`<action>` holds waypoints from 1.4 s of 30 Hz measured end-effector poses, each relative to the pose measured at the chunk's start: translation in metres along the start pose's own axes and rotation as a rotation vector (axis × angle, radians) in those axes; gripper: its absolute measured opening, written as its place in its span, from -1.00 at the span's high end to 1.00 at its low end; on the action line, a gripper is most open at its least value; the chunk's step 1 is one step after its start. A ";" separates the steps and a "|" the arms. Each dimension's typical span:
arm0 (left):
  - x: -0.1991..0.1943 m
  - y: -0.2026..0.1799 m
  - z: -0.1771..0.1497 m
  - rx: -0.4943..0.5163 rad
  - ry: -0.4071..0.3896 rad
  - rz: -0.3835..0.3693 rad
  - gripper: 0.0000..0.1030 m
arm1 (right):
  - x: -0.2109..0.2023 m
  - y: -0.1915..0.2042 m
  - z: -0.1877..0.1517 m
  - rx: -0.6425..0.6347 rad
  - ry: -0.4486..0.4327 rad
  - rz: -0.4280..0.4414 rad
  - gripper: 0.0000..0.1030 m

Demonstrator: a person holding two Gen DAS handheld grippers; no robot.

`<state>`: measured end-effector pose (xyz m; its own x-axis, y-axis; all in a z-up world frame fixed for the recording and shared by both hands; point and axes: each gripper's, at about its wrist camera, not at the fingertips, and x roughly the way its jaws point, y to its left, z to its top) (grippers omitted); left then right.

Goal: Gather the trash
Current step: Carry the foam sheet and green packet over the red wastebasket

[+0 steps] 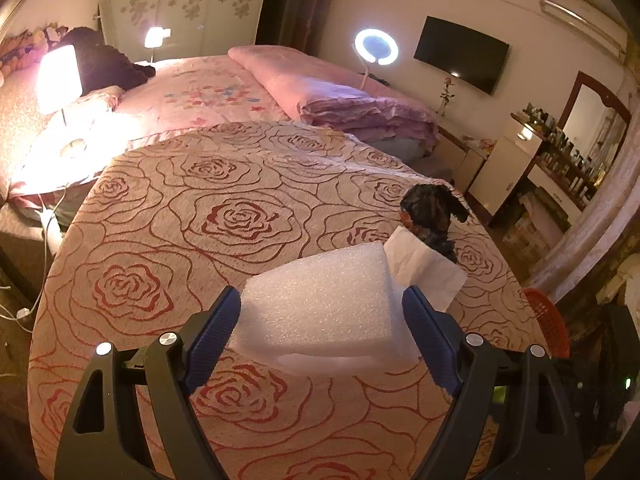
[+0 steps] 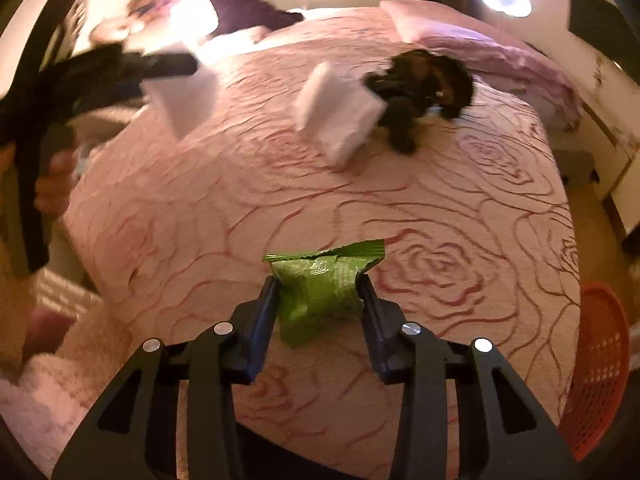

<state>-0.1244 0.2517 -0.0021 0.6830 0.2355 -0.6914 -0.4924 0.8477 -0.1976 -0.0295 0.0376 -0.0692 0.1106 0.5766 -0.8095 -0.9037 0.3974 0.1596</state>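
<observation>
My left gripper (image 1: 322,306) is shut on a white foam block (image 1: 324,316) and holds it above the rose-patterned table (image 1: 160,240). It also shows in the right wrist view (image 2: 176,65) with the foam block (image 2: 184,96), blurred. My right gripper (image 2: 320,292) is shut on a green snack wrapper (image 2: 320,292) over the table (image 2: 440,208). A white paper piece (image 1: 424,272) and a crumpled black plastic bag (image 1: 434,216) lie on the table to the right. In the right wrist view the paper piece (image 2: 340,116) and the bag (image 2: 424,88) lie at the far side.
A red mesh basket (image 2: 600,364) stands below the table's right edge; it also shows in the left wrist view (image 1: 550,320). A bed with pink bedding (image 1: 320,88) is behind the table. A lit lamp (image 1: 58,76) stands at the left.
</observation>
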 end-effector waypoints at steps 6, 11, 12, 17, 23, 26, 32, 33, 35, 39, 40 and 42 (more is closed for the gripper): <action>-0.004 -0.017 0.006 0.037 -0.014 -0.023 -0.55 | -0.014 -0.029 0.004 0.083 -0.056 -0.048 0.24; -0.002 -0.037 0.010 0.077 -0.012 -0.049 -0.55 | -0.028 -0.053 0.003 0.150 -0.094 -0.099 0.24; -0.002 -0.042 0.011 0.086 -0.013 -0.055 -0.55 | -0.031 -0.058 0.003 0.163 -0.102 -0.111 0.24; -0.004 -0.069 0.018 0.132 -0.020 -0.102 -0.55 | -0.045 -0.082 0.000 0.224 -0.141 -0.157 0.24; 0.000 -0.108 0.023 0.196 -0.016 -0.169 -0.55 | -0.065 -0.111 -0.011 0.300 -0.174 -0.218 0.24; 0.009 -0.135 0.019 0.246 0.007 -0.212 -0.55 | -0.072 -0.125 -0.019 0.344 -0.180 -0.246 0.24; 0.040 -0.199 0.003 0.376 0.087 -0.296 -0.55 | -0.085 -0.151 -0.040 0.423 -0.192 -0.300 0.24; 0.045 -0.208 -0.001 0.397 0.099 -0.308 -0.55 | -0.089 -0.157 -0.044 0.438 -0.196 -0.313 0.24; 0.054 -0.223 -0.005 0.431 0.115 -0.328 -0.55 | -0.095 -0.168 -0.051 0.466 -0.201 -0.343 0.24; 0.072 -0.258 -0.013 0.495 0.152 -0.372 -0.55 | -0.103 -0.186 -0.065 0.521 -0.201 -0.386 0.24; 0.075 -0.263 -0.013 0.503 0.160 -0.384 -0.55 | -0.103 -0.190 -0.068 0.532 -0.198 -0.393 0.23; 0.082 -0.276 -0.016 0.516 0.180 -0.415 -0.55 | -0.105 -0.200 -0.075 0.561 -0.194 -0.405 0.23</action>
<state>0.0594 0.0297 -0.0155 0.6371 -0.2023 -0.7438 0.1408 0.9793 -0.1457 0.1081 -0.1562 -0.0585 0.5104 0.4022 -0.7601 -0.4330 0.8839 0.1769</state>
